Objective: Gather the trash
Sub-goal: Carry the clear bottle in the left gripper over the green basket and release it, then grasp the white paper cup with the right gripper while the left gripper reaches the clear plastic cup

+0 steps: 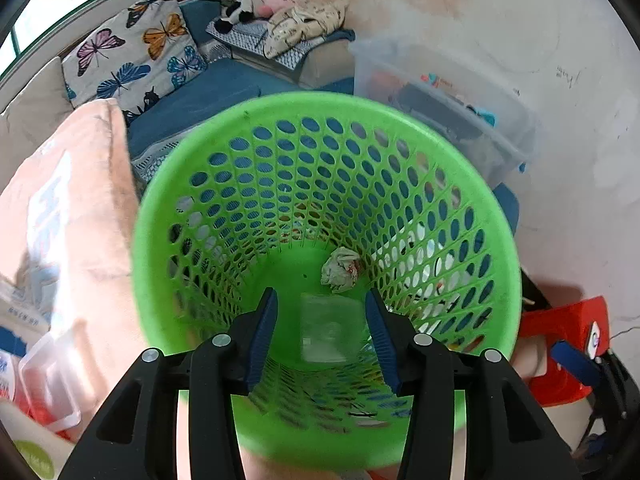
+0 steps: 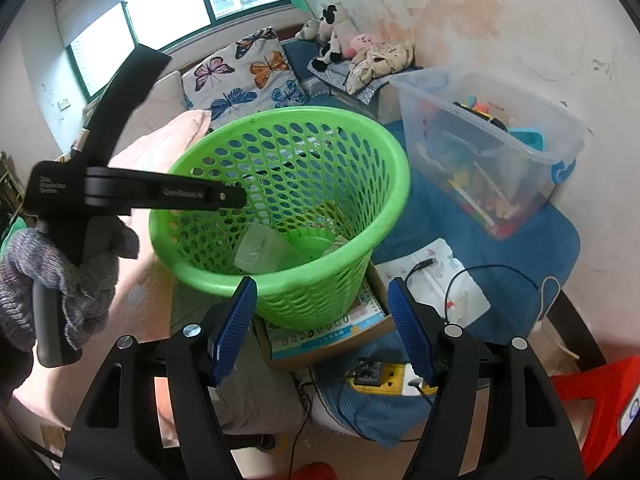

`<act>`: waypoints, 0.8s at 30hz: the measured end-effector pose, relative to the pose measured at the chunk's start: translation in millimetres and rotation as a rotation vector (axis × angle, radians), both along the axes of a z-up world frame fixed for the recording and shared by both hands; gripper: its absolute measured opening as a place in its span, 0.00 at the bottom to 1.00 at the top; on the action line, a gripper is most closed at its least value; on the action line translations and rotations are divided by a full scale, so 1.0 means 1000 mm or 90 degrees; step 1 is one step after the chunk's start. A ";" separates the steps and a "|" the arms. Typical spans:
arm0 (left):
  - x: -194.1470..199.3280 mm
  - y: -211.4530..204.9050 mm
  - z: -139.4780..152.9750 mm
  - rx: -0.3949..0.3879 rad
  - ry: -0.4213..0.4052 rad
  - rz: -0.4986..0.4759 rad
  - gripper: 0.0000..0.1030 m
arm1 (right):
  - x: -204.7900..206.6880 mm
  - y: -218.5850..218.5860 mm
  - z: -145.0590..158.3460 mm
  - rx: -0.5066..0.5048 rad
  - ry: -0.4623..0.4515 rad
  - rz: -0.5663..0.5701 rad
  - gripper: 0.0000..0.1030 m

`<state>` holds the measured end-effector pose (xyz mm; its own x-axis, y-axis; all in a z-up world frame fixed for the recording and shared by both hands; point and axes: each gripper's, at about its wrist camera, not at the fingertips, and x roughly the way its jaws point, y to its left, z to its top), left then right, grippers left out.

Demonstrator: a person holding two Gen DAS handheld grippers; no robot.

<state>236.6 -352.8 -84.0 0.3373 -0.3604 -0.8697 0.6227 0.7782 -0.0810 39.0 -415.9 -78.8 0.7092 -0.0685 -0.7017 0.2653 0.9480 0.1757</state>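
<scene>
Green mesh basket fills my left wrist view, and my left claw hangs over its mouth, pads apart, gripping nothing. Down on the basket floor sits a crumpled paper wad, with a clear plastic piece nearer to me. My right wrist view hides that wad but shows my gloved left hand, and my right claw wide open, empty, at the basket's near side.
</scene>
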 end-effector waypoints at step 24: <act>-0.067 0.203 0.099 -0.105 -0.170 0.171 0.85 | 0.011 0.088 0.041 -0.029 -0.045 0.113 0.81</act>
